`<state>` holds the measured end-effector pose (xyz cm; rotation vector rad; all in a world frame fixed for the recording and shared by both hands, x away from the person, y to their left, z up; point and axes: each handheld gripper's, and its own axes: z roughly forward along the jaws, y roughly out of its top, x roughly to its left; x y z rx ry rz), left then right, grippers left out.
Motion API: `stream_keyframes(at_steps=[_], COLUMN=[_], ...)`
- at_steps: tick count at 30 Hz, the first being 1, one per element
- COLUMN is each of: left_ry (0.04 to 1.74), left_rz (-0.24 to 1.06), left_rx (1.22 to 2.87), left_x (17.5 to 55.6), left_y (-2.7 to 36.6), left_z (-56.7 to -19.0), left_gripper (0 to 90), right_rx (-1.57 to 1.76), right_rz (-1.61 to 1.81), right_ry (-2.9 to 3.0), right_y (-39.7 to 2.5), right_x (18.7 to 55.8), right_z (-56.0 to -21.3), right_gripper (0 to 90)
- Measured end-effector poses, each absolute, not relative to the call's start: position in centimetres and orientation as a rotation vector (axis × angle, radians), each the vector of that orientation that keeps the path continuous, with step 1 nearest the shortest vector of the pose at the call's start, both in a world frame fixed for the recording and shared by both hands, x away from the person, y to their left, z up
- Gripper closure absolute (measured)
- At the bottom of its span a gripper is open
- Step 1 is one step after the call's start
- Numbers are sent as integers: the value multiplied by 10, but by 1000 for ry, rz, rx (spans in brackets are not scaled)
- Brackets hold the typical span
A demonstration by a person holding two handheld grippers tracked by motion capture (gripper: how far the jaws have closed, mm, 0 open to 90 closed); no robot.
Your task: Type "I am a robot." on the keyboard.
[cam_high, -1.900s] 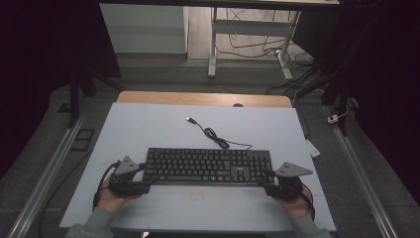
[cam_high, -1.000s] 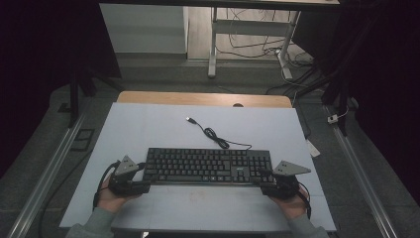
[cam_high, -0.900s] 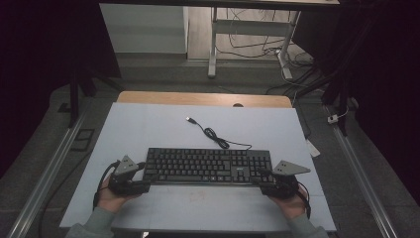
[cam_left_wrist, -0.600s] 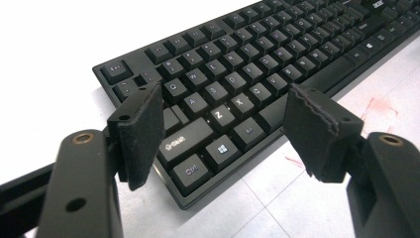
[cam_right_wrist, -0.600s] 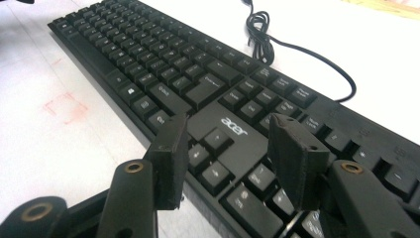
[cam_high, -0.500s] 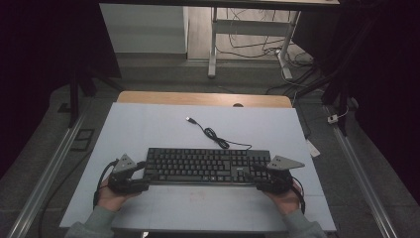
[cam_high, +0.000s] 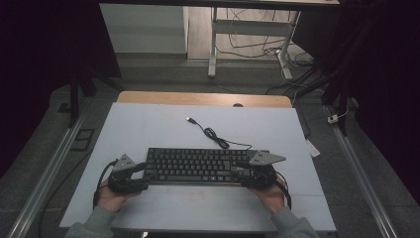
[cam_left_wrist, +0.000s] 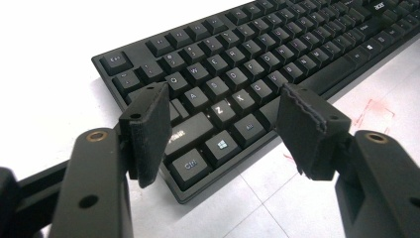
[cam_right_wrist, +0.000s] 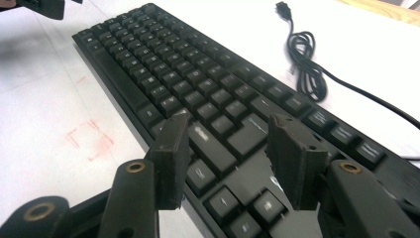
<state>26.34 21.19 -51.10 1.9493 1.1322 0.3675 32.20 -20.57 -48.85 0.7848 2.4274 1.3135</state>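
I have the black keyboard (cam_high: 198, 166) lying flat near the front edge of the bench (cam_high: 148, 124), long side parallel to it, and I am at both its ends. My left hand-held gripper (cam_left_wrist: 223, 134) stands wide open over the corner with the Ctrl key, holding nothing; my right hand-held gripper (cam_right_wrist: 225, 158) is likewise wide, its jaws hanging above the keys at the other end. To grip well, I judge each pair of jaws should straddle the keyboard's edge, not press keys, and both should close evenly. The USB cable (cam_high: 213, 133) trails loose toward the back edge and may drag.
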Motion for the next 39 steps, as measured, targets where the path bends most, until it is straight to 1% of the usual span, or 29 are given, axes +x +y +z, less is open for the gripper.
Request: stream_keyframes(at_steps=[9, 16, 23, 26, 27, 28, 29, 35, 37, 39], left_ry=[1135, 1129, 1126, 1129, 1129, 1130, 1131, 1143, 1143, 1140], left_rz=[362, 359, 360, 357, 357, 358, 358, 367, 368, 369], left_rx=[1947, 1949, 1951, 1948, 1948, 1946, 1946, 1940, 1942, 1947], left_x=[264, 264, 264, 265, 265, 265, 265, 266, 266, 267], left_y=[212, 211, 212, 213, 213, 213, 214, 215, 215, 215], left_z=[-511, -511, -511, -511, -511, -511, -511, -511, -511, -512], left_gripper=[422, 449, 468, 474, 478, 483, 489, 542, 577, 631], right_rx=[740, 712, 667, 659, 659, 648, 639, 621, 615, 610], right_rz=[1345, 1354, 1382, 1385, 1385, 1388, 1388, 1376, 1366, 1363], right_ry=[2444, 2445, 2466, 2476, 2476, 2494, 2500, 2532, 2540, 2545], right_y=[-183, -171, -158, -155, -155, -153, -152, -141, -137, -133], right_x=[331, 334, 336, 336, 336, 336, 336, 339, 340, 341], right_z=[-487, -484, -483, -484, -484, -484, -485, -487, -488, -488], right_gripper=[527, 560, 691, 776, 776, 857, 885, 896, 896, 896])
